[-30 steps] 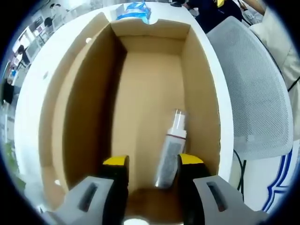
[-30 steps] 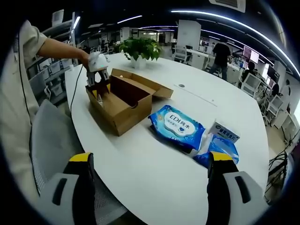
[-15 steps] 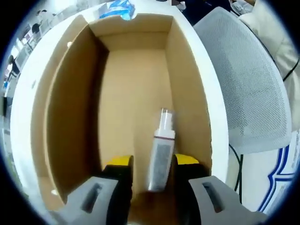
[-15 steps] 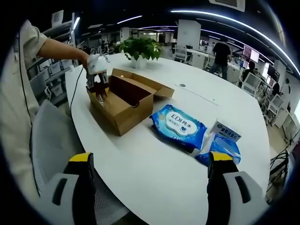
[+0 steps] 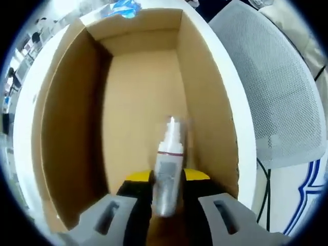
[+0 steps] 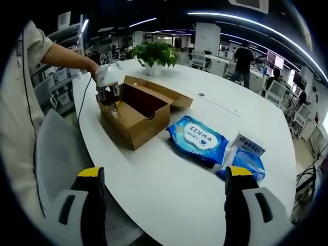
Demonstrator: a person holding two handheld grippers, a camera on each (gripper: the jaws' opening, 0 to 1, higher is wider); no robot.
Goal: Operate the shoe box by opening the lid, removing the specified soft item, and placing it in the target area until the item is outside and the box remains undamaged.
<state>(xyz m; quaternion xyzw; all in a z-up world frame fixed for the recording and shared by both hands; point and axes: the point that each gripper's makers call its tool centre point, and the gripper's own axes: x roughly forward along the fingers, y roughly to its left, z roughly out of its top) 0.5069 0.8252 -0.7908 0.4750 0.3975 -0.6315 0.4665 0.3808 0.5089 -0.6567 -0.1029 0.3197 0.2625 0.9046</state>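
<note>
White and round-edged, the bench stood in a wide open-plan office, with a potted plant at its far end. Toward its left side sat the shoe box, lid already folded back. To the right of the box lay a blue wipes pack, and further right two smaller tissue packs.

Inside the box, near its right wall, lay a small spray bottle, cap pointing to the far end. The left gripper had its fingers closed in against the bottle's body, clamped on its lower half. The right gripper hung over bare bench with its fingers wide apart, holding nothing.

The bottle looked light, rigid and smooth, so likely slippery; a grip across the labelled middle seemed safer than one near the narrow neck. Lifting straight up would probably keep it off the thin cardboard wall beside it.
</note>
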